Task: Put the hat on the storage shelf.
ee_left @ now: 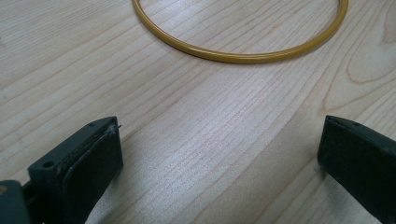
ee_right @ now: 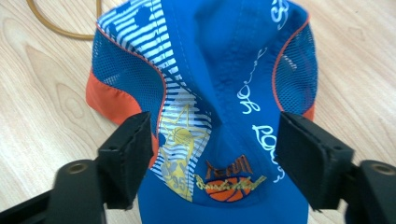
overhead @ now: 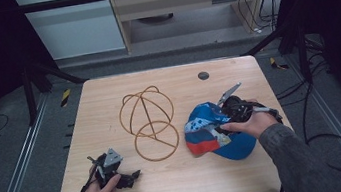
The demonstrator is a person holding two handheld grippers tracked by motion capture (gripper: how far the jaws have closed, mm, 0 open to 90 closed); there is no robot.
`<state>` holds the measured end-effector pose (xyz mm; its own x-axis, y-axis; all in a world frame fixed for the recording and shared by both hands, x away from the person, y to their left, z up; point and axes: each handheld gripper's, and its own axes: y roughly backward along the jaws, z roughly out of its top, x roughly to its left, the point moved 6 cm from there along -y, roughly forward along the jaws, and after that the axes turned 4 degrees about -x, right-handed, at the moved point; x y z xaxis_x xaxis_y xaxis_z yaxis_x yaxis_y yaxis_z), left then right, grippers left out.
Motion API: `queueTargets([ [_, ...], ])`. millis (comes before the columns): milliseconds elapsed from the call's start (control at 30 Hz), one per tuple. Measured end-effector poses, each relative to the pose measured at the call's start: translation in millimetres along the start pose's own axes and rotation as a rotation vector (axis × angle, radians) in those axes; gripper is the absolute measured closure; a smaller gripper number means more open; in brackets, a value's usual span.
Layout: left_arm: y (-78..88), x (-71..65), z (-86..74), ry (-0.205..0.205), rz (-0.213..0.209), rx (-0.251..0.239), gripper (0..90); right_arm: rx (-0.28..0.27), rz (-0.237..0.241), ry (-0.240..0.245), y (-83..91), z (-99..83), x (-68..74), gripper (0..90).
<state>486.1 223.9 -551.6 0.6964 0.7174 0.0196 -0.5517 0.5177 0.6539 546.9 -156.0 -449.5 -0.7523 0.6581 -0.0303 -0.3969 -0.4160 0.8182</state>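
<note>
A blue cap (overhead: 214, 131) with orange trim, mesh sides and a basketball print lies on the right half of the wooden table (overhead: 181, 185). My right gripper (overhead: 217, 126) is over it. In the right gripper view the jaws stand open on either side of the cap's (ee_right: 224, 93) front panel, the gripper (ee_right: 215, 140) straddling the fabric. A golden wire cap stand (overhead: 149, 121) sits at the table's middle. My left gripper (overhead: 133, 175) rests near the front left edge, open (ee_left: 219, 140) above bare wood, with the stand's base ring (ee_left: 243, 58) just ahead.
A small dark round disc (overhead: 203, 75) sits near the table's far edge. Part of the wire stand (ee_right: 60, 29) shows left of the cap. Dark frame bars and cables surround the table on the floor.
</note>
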Motion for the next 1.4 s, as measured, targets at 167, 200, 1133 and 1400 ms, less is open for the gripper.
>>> queueTargets([
  [167,0.0,0.0,0.0,0.000,0.000,0.000,0.0,0.019,-0.005,-0.022,-12.1,0.2,-5.6,36.8],
  [200,0.0,0.0,0.0,0.000,0.000,0.000,0.0,0.025,0.001,-0.023,-14.1,0.1,-6.6,38.6],
  [1133,0.0,-0.2,0.1,0.002,0.001,-0.001,0.0,-0.001,0.087,-0.010,14.4,10.8,-7.3,90.0],
  [1400,0.0,-0.2,0.1,0.003,0.003,-0.001,0.0,-0.057,0.068,-0.001,44.1,23.7,-8.1,90.0],
])
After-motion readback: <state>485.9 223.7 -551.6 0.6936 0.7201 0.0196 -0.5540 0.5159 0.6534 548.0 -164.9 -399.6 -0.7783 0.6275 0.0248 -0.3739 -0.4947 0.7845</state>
